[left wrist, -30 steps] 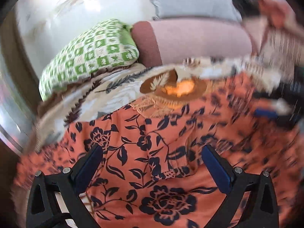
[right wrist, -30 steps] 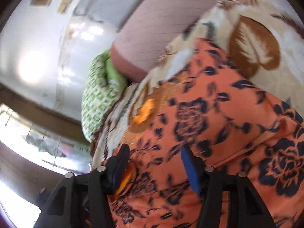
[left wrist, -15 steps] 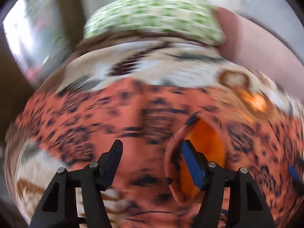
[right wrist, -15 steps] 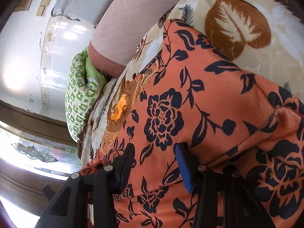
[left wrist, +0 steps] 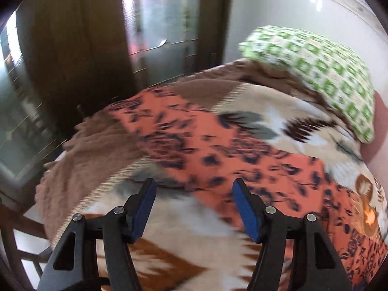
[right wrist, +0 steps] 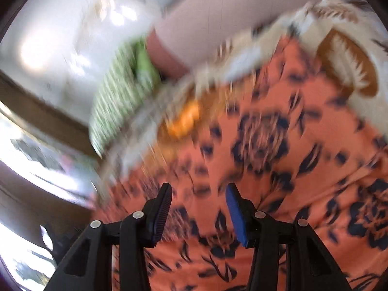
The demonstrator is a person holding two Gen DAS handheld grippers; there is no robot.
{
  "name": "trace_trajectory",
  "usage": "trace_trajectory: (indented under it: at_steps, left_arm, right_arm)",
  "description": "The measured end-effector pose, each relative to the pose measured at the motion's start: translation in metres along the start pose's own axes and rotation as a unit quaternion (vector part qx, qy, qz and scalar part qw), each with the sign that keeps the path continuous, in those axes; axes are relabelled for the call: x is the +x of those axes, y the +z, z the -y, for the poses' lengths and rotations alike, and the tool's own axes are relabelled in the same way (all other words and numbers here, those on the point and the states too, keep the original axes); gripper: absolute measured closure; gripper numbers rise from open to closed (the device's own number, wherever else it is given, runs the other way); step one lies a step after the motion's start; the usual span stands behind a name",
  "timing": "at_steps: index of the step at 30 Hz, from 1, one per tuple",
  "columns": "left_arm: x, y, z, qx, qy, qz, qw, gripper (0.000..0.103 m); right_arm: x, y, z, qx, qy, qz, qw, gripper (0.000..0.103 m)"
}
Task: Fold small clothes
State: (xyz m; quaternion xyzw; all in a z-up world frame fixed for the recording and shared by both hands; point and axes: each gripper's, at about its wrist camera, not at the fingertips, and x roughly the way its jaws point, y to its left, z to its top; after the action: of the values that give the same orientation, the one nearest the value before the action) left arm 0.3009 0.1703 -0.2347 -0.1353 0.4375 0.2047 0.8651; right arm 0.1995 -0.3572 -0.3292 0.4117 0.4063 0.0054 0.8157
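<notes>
An orange garment with dark blue flowers (left wrist: pixel 218 145) lies spread on a cream and brown leaf-print blanket (left wrist: pixel 278 126). My left gripper (left wrist: pixel 194 184) hovers over the garment's near edge where it meets the blanket. Its jaws stand apart with nothing pressed between the blue pads (left wrist: pixel 245 206). In the right wrist view the same garment (right wrist: pixel 278 181) fills the lower half, blurred by motion. My right gripper (right wrist: pixel 198 189) hangs just above the cloth, partly open, and no fold shows between its pads. A bright orange patch (right wrist: pixel 184 121) sits near the garment's far end.
A green and white checked pillow (left wrist: pixel 327 72) rests at the blanket's far right, against a pink padded backrest (right wrist: pixel 218 24). Dark wooden frames with glass panes (left wrist: pixel 157 24) stand beyond the blanket's left edge. The blanket's brown border (left wrist: pixel 97 145) drops off at the left.
The left wrist view has swung from the garment's middle to its left edge, and its jaws have narrowed from wide. The right gripper shifted slightly over the cloth, still partly open.
</notes>
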Motion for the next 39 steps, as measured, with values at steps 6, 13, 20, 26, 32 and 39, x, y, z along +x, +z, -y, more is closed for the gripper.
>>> trace_trajectory:
  at_steps: [6,13,20,26,32,39]
  left_arm:
    - [0.005,0.008,-0.069,-0.031,-0.016,-0.024,0.9991,0.031]
    - [0.022,0.043,-0.12,-0.086,-0.089,-0.068,0.99,0.027]
    - [0.068,0.066,-0.136,-0.179,-0.155,-0.098,0.9666,0.028]
    - [0.106,0.067,-0.135,-0.241,-0.194,-0.109,0.9445,0.047]
    - [0.126,0.072,-0.12,-0.247,-0.23,-0.103,0.9357,0.088]
    - [0.096,0.088,-0.093,-0.176,-0.206,-0.048,0.9614,0.097]
  right_arm:
    - [0.005,-0.008,-0.025,-0.033,-0.01,0.0,0.999,0.053]
    - [0.002,-0.023,-0.061,-0.093,0.002,0.019,0.995,0.053]
    - [0.016,-0.038,-0.069,-0.115,0.005,-0.002,0.993,0.053]
    - [0.018,-0.036,-0.064,-0.11,0.004,0.003,0.994,0.053]
    - [0.024,-0.031,-0.058,-0.104,-0.004,0.0,0.995,0.053]
    - [0.023,-0.028,-0.056,-0.104,-0.011,0.008,0.995,0.053]
